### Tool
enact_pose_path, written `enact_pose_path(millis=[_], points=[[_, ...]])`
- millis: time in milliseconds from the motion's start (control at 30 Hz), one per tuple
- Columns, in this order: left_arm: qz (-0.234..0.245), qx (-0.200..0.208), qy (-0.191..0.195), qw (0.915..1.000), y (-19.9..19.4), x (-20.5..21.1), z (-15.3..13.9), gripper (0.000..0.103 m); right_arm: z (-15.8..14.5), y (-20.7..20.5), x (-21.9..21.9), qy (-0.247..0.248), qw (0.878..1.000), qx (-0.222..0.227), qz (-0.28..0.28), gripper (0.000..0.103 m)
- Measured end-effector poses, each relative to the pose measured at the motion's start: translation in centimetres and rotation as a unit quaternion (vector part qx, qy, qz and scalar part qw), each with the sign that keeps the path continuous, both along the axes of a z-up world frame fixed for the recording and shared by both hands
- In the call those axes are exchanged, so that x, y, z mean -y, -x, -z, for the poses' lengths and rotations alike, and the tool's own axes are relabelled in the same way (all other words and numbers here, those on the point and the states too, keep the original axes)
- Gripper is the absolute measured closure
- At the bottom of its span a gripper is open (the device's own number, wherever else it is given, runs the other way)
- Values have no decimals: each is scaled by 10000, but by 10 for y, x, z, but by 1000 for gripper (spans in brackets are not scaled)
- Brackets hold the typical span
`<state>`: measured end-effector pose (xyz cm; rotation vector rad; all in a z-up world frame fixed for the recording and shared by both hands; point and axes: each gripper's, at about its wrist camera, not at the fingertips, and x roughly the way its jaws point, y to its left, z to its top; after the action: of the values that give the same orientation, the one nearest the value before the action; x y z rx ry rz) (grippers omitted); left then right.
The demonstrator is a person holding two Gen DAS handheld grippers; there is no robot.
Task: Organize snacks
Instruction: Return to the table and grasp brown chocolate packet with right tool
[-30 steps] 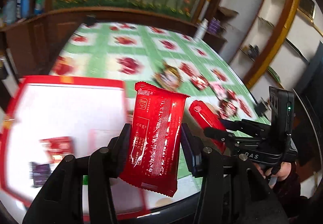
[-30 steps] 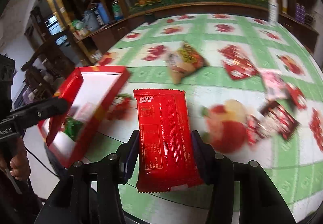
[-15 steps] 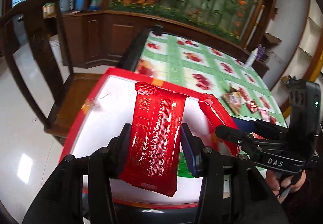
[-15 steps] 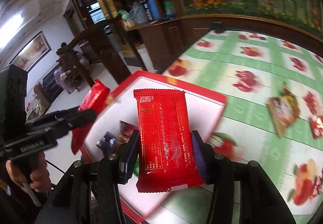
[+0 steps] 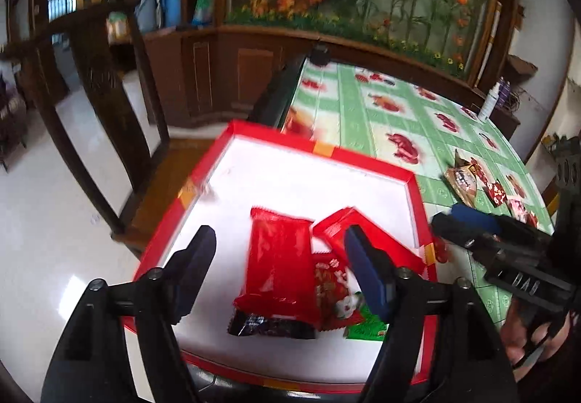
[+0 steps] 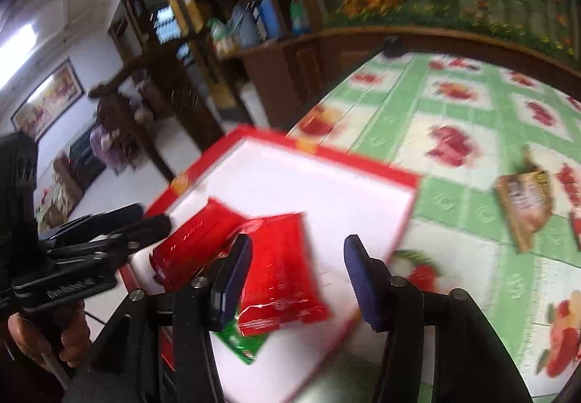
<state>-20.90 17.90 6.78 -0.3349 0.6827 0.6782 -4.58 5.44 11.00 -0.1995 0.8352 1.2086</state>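
Two red snack packets lie in the red-rimmed white tray [image 5: 414, 199], both blurred. From the left wrist view, one red packet [image 5: 277, 265] sits flat in the tray between the fingers of the left claw [image 5: 279, 268], whose jaws are opening and whose blue pads stand clear of the wrapper on both sides. A second red packet [image 5: 366, 239] lies tilted just to its right, partly hidden behind the right-hand finger. Under and beside these two are more wrappers: a printed red one with a white figure [image 5: 336, 290], a dark purple one [image 5: 268, 325] at the near edge of the pile, and a green one [image 5: 365, 328] showing at the lower right. Much of the tray's white floor toward its far corners is bare.

The right claw [image 6: 296, 279] also hangs over the tray with its jaws opening. In its own view a red packet [image 6: 281, 265] lies between its fingers, close against the left pad; whether that pad touches the wrapper cannot be told through the blur, while the right pad stands well away from it. The other red packet [image 6: 192, 245] lies to the left, near the tips of the left claw. A green wrapper [image 6: 241, 341] peeks out beneath.

Still on the green-and-white fruit-print desk [image 5: 385, 123], well apart from the tray, lie a brown snack bag [image 5: 463, 181] and a few small red packets [image 5: 497, 190].
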Motion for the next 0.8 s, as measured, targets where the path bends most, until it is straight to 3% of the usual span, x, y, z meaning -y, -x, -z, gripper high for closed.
enact_pose_path(millis=[233,433,700,800], points=[[612,-292,-303,9972,-39,42,-5,29,9,-53,70,58,9960,-110,887,41],[1133,-554,-122,9919,-73,76,-2,28,7,-85,148,204,9869,131,1593,41],[1942,-1070,-82,9751,-120,136,14,28,17,-143,283,328,9556,-152,2923,40],[2164,-1203,-74,9688,-133,155,17,28,19,-159,302,339,9496,-169,3112,38]])
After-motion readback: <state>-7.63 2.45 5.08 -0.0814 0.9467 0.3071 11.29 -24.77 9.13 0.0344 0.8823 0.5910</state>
